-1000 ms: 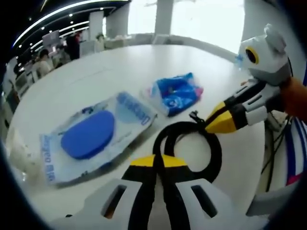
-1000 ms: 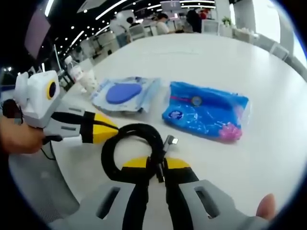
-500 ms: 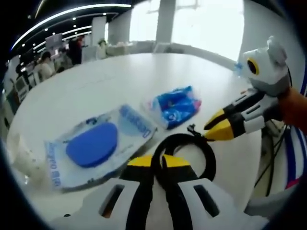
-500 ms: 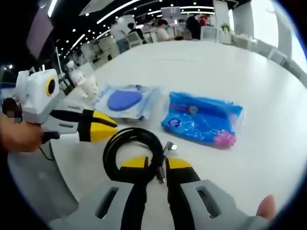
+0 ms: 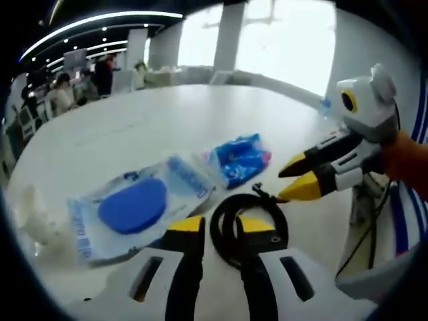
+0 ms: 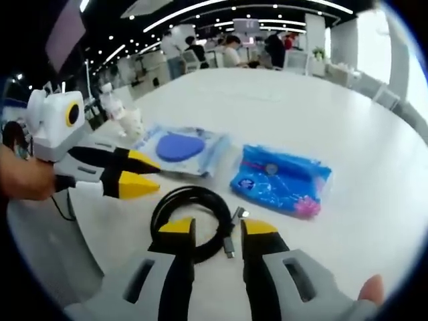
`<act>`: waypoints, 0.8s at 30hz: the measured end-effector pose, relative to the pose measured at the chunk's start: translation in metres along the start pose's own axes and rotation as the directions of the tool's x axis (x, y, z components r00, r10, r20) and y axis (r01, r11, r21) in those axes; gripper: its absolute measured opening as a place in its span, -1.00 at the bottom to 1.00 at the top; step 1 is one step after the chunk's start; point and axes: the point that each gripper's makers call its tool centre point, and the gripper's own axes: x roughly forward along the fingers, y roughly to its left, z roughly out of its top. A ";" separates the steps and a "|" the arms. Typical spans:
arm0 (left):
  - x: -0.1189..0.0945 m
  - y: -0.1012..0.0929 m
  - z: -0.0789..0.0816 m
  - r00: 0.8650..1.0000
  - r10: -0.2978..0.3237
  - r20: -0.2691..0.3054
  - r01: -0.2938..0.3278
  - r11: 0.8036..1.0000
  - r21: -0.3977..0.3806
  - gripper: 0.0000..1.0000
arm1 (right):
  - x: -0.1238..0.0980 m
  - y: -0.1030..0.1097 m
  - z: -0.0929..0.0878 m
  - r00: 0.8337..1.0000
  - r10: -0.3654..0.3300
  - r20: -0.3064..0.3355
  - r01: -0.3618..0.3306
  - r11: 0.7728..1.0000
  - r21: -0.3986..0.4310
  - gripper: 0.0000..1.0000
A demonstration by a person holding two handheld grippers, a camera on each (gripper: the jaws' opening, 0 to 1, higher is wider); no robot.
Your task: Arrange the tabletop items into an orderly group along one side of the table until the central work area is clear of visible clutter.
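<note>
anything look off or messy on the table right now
Nothing looks damaged or spilled. The black coiled cable lies loose near the table edge with its plug end sticking out, between the open jaws of the right gripper and the left gripper. The clear packet with a blue pad and the blue packet lie flat.

A large open-plan office or showroom hall: long strips and rows of ceiling lights (image 6: 200,7) run over a dim interior, people (image 6: 231,50) sit and stand at desks beyond the far edge of the broad white worktop (image 6: 314,114), and tall bright windows (image 5: 287,40) with a pillar (image 5: 227,33) light the other side.
</note>
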 end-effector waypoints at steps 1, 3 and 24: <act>-0.001 0.001 0.000 1.000 0.000 0.002 0.000 1.000 0.000 -0.64 | -0.001 0.001 0.001 1.000 -0.002 0.004 0.002 1.000 -0.001 -0.45; -0.005 0.001 0.001 1.000 -0.002 0.010 0.002 1.000 -0.002 -0.61 | -0.004 0.003 0.003 1.000 -0.006 0.015 0.006 1.000 -0.004 -0.43; -0.045 -0.007 0.004 0.993 -0.092 0.073 0.092 0.996 0.008 -0.16 | -0.027 0.023 0.002 0.995 -0.068 0.068 0.067 0.998 0.010 0.00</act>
